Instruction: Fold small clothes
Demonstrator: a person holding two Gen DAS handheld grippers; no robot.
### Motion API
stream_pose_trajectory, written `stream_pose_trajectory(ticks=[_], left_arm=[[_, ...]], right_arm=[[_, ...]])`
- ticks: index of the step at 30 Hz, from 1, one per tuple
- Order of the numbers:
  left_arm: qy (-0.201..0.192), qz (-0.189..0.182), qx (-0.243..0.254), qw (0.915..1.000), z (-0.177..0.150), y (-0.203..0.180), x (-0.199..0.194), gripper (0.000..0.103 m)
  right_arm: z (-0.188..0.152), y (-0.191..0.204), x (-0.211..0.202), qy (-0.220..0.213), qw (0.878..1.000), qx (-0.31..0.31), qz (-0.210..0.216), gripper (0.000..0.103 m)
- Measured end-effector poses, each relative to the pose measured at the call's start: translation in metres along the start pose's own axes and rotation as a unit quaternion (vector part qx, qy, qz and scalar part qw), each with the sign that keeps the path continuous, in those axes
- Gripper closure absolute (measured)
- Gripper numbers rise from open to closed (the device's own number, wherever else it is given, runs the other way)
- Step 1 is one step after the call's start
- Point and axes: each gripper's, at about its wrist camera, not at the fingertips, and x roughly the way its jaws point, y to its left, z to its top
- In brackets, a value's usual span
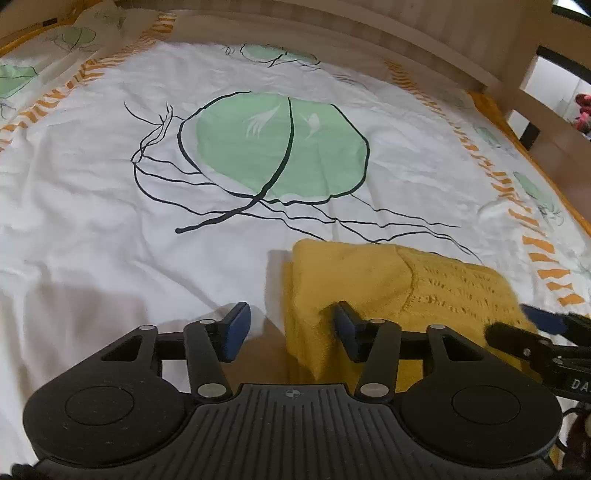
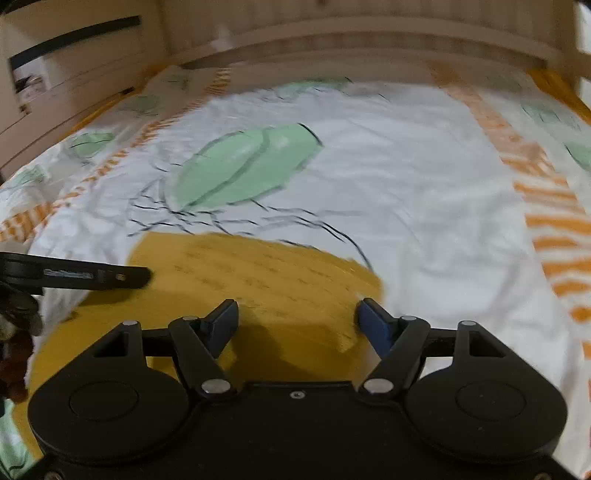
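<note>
A mustard-yellow knitted garment (image 1: 399,284) lies folded on the bed sheet (image 1: 110,206); it also shows in the right wrist view (image 2: 258,273). My left gripper (image 1: 291,328) is open at the garment's left edge, its right finger (image 1: 345,325) resting on the knit and its left finger over bare sheet. My right gripper (image 2: 297,325) is open just above the garment's right part, holding nothing. The right gripper's blue-padded tip (image 1: 543,321) shows at the right of the left wrist view. A left gripper finger (image 2: 92,277) shows at the left of the right wrist view.
The white sheet has a green and black leaf print (image 1: 280,147) and orange striped borders (image 1: 532,221). A beige wooden bed frame (image 1: 369,33) runs along the far side and right. The right wrist view is motion-blurred.
</note>
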Motion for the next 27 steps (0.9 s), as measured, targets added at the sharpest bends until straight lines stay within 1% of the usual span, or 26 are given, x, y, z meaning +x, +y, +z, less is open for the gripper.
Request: stream_pose_trajectory(ticks=[3,6,7,8,10,11,13,17,19,21,23,27], left_arm=[[-0.001,0.004,0.013,0.9999,0.0,-0.001,-0.004,0.049],[-0.007,0.006,0.005,0.9999,0.003,0.0,-0.013,0.049],[-0.013,0.012,0.005,0.9998,0.004,-0.001,-0.017,0.048],[-0.019,0.019,0.009,0.9996,0.004,-0.003,-0.022,0.045],[-0.031,0.036,0.025,0.9985,0.003,-0.007,-0.036,0.038],[-0.035,0.044,0.034,0.9978,0.001,-0.01,-0.044,0.035],[-0.04,0.057,0.042,0.9966,-0.002,-0.013,-0.059,0.033],[-0.045,0.065,0.046,0.9959,-0.012,-0.019,-0.086,0.032],[-0.047,0.075,0.052,0.9947,-0.02,-0.024,-0.099,0.033],[-0.042,0.082,0.059,0.994,-0.027,-0.029,-0.109,0.033],[-0.036,0.091,0.065,0.9931,-0.033,-0.034,-0.118,0.033],[-0.024,0.109,0.077,0.9907,-0.048,-0.045,-0.132,0.033]], right_arm=[[-0.008,-0.018,0.0,0.005,0.998,0.057,0.019,0.02],[-0.009,-0.02,-0.011,-0.006,0.998,0.06,0.019,0.018],[-0.009,-0.018,-0.017,-0.012,0.998,0.058,0.016,0.014],[-0.009,-0.018,-0.023,-0.017,0.998,0.057,0.014,0.007],[-0.01,-0.017,-0.039,-0.031,0.998,0.059,0.014,0.0],[-0.009,-0.016,-0.046,-0.039,0.997,0.061,0.014,0.0],[-0.01,-0.012,-0.062,-0.054,0.997,0.062,0.013,0.0],[-0.009,-0.001,-0.088,-0.071,0.996,0.058,-0.004,0.0],[-0.01,0.006,-0.101,-0.076,0.995,0.054,-0.022,0.0],[-0.015,0.014,-0.113,-0.078,0.995,0.049,-0.044,0.0],[-0.02,0.019,-0.122,-0.081,0.994,0.048,-0.057,0.0],[-0.034,0.027,-0.14,-0.074,0.995,0.057,-0.047,0.0]])
